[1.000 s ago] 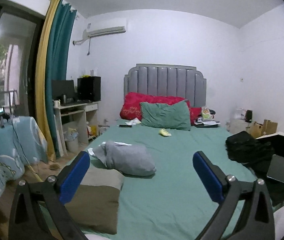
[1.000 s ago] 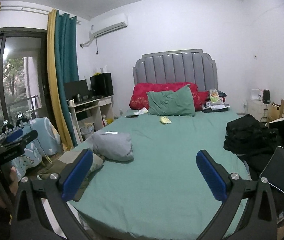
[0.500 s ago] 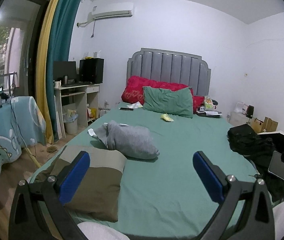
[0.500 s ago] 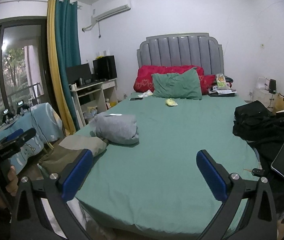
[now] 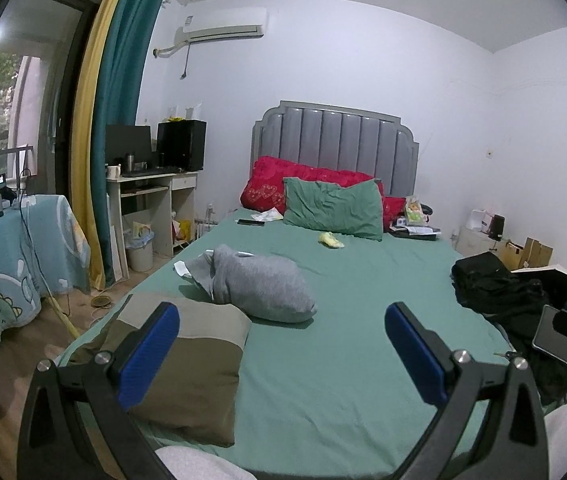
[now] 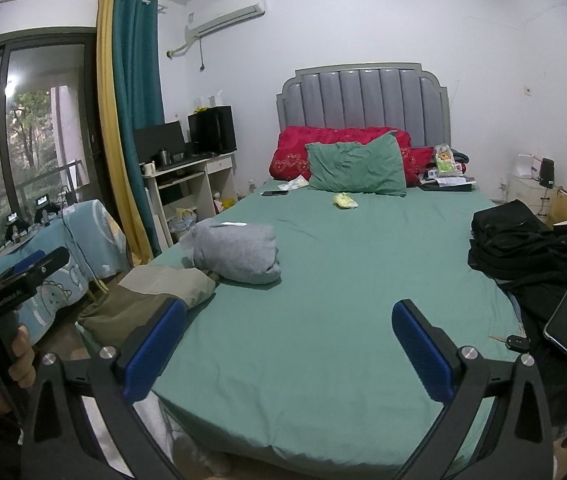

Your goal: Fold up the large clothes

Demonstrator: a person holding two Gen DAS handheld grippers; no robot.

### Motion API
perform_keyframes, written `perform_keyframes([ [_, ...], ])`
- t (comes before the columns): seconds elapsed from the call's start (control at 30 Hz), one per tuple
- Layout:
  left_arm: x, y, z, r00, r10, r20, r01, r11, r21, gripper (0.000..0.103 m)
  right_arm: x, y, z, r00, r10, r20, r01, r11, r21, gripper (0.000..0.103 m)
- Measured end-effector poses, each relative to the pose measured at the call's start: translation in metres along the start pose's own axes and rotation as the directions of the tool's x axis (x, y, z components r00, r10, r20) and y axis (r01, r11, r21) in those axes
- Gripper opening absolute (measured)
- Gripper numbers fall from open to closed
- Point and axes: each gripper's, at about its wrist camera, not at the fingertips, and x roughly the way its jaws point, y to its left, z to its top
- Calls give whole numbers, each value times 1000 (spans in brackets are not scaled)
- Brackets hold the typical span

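Both claws, left gripper [image 5: 281, 350] and right gripper [image 6: 288, 350], spread wide, empty, above green bed [image 5: 343, 360]. Black clothes pile [image 6: 519, 248] at right edge. Keys [image 6: 515, 343] only in right view.

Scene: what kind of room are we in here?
A home bedroom, most likely: a bed with green sheet and padded grey headboard, pillows, a wall air conditioner, a small computer desk.
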Motion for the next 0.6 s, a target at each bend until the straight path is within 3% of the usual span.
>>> perform_keyframes([
  [0.6,-4,-9,-3,1000,3,3,-3,1000,-6,102,0,8,-1,1000,2,-1,-2,1000,6,103],
])
